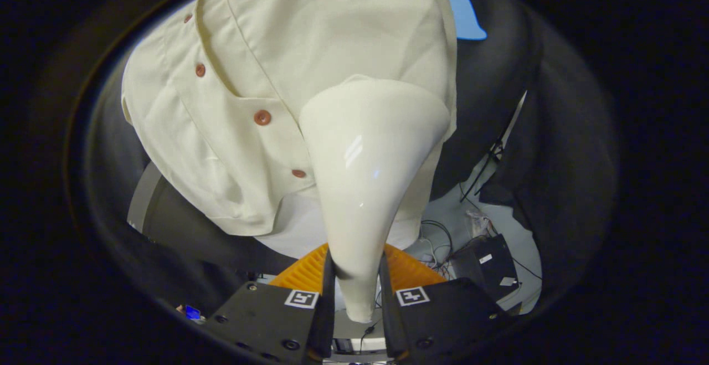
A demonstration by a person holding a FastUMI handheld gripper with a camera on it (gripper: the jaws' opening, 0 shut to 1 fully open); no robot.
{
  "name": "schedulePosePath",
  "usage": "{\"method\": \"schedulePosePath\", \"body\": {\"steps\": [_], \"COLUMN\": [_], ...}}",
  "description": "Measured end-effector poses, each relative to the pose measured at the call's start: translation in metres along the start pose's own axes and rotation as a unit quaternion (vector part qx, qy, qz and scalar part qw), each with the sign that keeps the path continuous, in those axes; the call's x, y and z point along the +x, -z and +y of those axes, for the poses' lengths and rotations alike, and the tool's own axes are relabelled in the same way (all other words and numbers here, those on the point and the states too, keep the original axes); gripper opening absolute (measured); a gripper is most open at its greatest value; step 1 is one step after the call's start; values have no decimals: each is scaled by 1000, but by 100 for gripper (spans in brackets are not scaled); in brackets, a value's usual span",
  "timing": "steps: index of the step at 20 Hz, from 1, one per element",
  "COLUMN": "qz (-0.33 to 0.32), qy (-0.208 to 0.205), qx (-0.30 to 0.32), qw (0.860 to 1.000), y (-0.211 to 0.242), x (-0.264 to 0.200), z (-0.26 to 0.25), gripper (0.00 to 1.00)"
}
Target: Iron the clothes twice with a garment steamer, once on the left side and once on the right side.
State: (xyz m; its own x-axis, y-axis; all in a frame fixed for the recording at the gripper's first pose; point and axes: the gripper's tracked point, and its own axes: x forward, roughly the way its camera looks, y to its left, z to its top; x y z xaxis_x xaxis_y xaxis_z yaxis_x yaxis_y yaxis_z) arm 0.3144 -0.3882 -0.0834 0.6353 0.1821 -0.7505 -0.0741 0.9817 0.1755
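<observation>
Gripper [357, 276]: both fingers closed against the narrow handle end of the garment steamer [365, 176], one pressing each side, no slack visible. Handle tip pokes out just below the finger faces.

Steamer body glossy cream-white, widening from the grip into a broad flared head ahead of the fingers. Head tilted up and away, its wide top edge lying against the garment; the contact face itself is hidden, so cannot tell how flat it sits.

Garment: cream button-front shirt [277, 77] hanging beyond the fingers. Placket runs diagonally, four reddish-brown buttons [262, 117] along it. Steamer head sits to one side of the placket, near the shirt's lower hem, beside the lowest button. A seam line runs down the panel above the head. Fabric shows soft creases near the hem on the far side of the placket.

A paler white layer [293, 226] hangs below the shirt's hem, behind the steamer neck.

Beyond and below the shirt: pale floor with loose dark cables [437, 237] and a dark box [487, 265] near them. Dark cloth wall behind the shirt.
</observation>
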Motion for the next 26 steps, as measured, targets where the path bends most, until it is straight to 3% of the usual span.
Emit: {"method": "schedulePosePath", "body": {"steps": [15, 26], "qz": [20, -89], "qy": [21, 19], "qx": [9, 16], "qw": [1000, 996], "y": [72, 89], "x": [29, -66], "z": [-4, 86], "gripper": [37, 37]}}
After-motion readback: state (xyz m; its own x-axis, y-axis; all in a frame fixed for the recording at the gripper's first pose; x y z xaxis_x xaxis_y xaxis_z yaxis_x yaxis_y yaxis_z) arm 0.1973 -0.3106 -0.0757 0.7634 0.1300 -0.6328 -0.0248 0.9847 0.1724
